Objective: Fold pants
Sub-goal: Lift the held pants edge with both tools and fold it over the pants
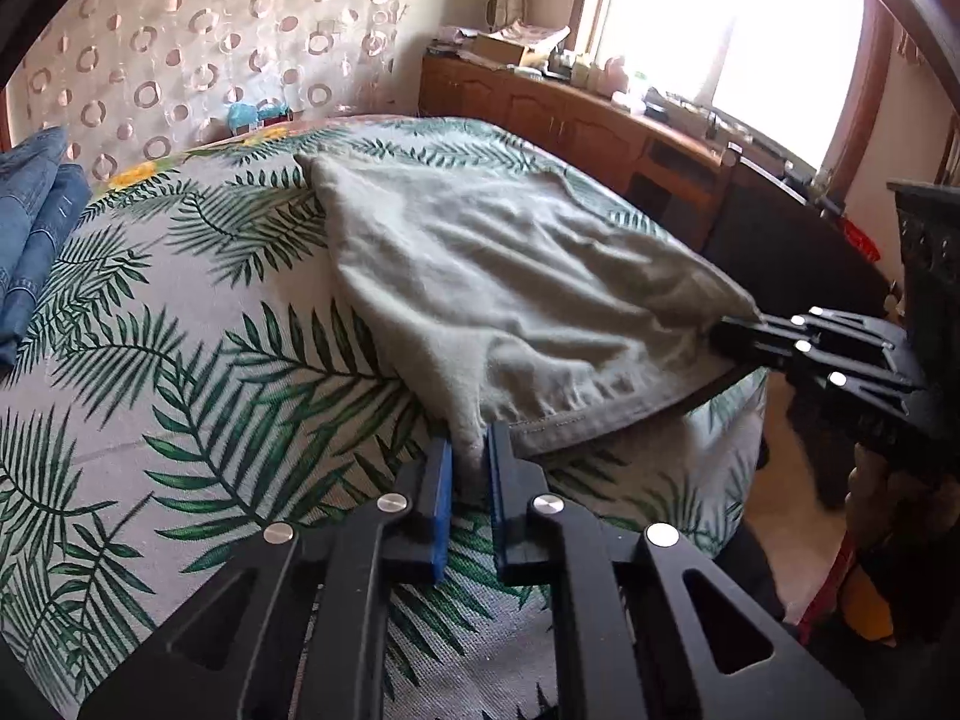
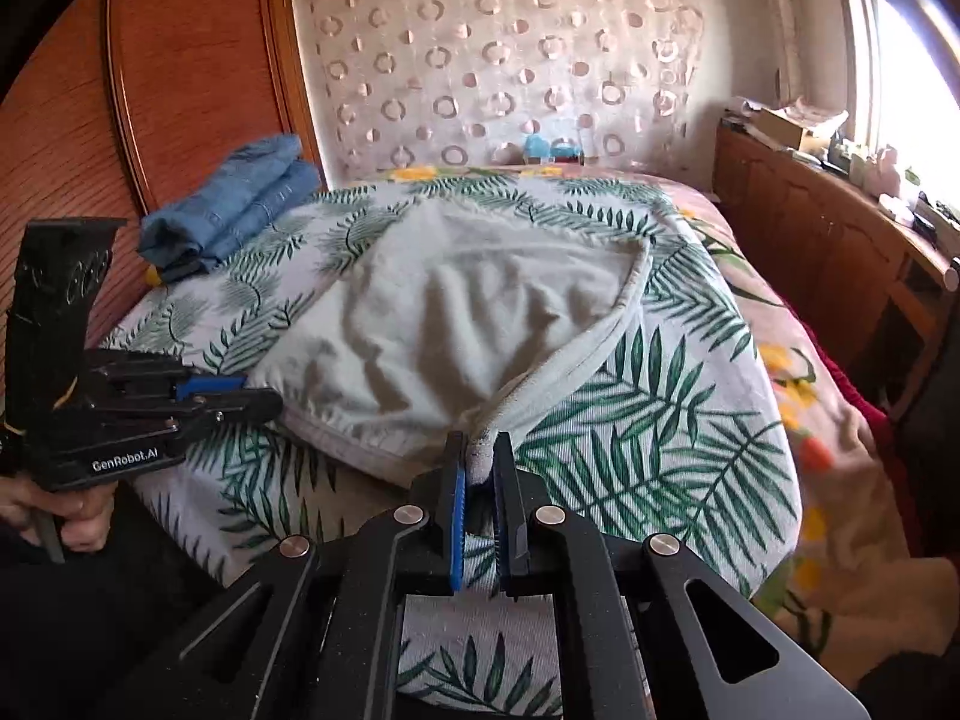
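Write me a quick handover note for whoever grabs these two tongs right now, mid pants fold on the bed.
Left tongs: shut on the near left corner of the pale grey-green pants.
Right tongs: shut on the near right corner of the same pants.
Pants: spread on the leaf-print bedcover, near edge lifted slightly between the two grips, the rest lying wrinkled toward the headboard.
Blue jeans: already folded, stacked at the far left of the bed.
Done: both near corners gripped.
Left: probably carry the near edge over to the far edge, lay it down, release, smooth.
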`<state>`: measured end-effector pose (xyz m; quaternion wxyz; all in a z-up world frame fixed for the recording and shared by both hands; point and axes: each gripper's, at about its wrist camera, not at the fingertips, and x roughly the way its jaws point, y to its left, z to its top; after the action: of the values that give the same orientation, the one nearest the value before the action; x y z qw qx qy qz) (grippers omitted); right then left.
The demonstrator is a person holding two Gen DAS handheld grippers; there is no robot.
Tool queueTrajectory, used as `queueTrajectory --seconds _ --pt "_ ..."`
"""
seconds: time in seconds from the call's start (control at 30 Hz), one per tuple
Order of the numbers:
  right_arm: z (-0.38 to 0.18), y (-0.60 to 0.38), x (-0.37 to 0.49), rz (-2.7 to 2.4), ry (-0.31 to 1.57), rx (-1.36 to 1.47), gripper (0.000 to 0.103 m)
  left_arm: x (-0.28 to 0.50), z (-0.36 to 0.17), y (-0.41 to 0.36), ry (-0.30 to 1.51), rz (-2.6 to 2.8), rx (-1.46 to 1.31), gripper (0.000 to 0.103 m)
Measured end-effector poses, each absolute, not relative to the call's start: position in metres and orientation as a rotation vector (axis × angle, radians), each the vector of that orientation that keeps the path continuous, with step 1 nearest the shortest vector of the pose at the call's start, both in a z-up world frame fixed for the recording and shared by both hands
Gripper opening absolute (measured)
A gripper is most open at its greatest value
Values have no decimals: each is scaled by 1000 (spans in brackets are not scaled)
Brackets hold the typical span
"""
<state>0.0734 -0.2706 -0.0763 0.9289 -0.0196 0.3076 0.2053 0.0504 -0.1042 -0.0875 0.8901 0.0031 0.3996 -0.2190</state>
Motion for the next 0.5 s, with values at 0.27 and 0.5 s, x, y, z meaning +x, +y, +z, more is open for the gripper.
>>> queueTrajectory --seconds 0.27,0.5 --pt "-46 -272 68 438 548 -45 7 43 -37 -88 714 -471 -33 11" --pt "-17 -272 58 474 480 -35 7 33 7 -76 607 -473 -50 10"
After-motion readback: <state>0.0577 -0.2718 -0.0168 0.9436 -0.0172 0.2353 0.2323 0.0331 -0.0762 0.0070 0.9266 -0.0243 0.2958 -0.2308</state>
